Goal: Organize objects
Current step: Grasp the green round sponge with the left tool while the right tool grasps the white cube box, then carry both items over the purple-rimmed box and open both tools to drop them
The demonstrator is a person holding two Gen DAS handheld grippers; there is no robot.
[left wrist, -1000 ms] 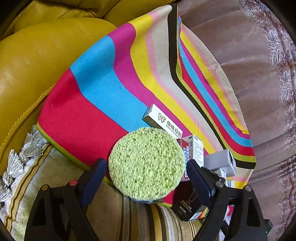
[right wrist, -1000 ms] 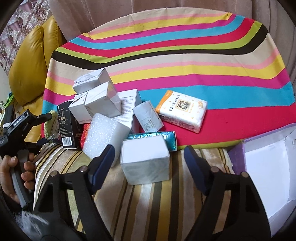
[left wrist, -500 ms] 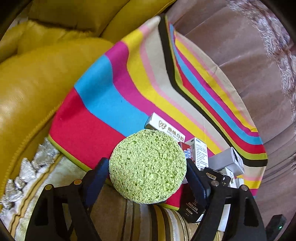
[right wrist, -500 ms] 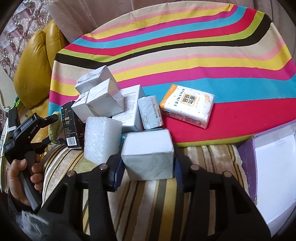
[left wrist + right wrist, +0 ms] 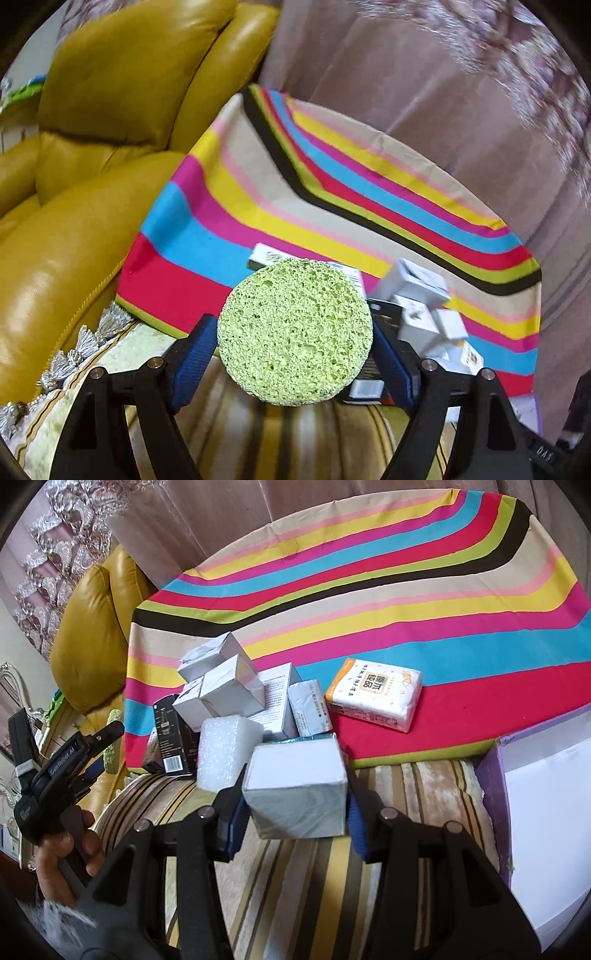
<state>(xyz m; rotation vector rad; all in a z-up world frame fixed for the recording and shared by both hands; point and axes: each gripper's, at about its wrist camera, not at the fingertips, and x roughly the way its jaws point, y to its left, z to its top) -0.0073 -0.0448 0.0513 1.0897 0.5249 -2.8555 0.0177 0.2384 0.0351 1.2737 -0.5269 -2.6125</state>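
A round green sponge (image 5: 294, 338) is clamped between the blue pads of my left gripper (image 5: 293, 358), raised above the striped cloth (image 5: 207, 229). My right gripper (image 5: 295, 818) is shut on a white box (image 5: 295, 790) at the near edge of the pile, with both pads pressed on its sides. In the right wrist view a hand (image 5: 62, 853) holds the left gripper (image 5: 74, 753) at the far left, with the green sponge (image 5: 110, 738) seen edge-on. The pile holds several white boxes (image 5: 229, 686), a black box (image 5: 171, 734) and a white foam block (image 5: 225, 749).
A tissue pack (image 5: 375, 694) lies on the red stripe right of the pile. An open box with purple walls (image 5: 491, 771) stands at the right edge. A yellow leather sofa (image 5: 74, 229) borders the cloth on the left. A striped, fringed cover (image 5: 406, 849) lies nearest me. Curtains hang behind.
My left gripper closed on the sponge, lifted it and rolled. My right gripper closed on the white box in front of the pile and has shifted slightly with it.
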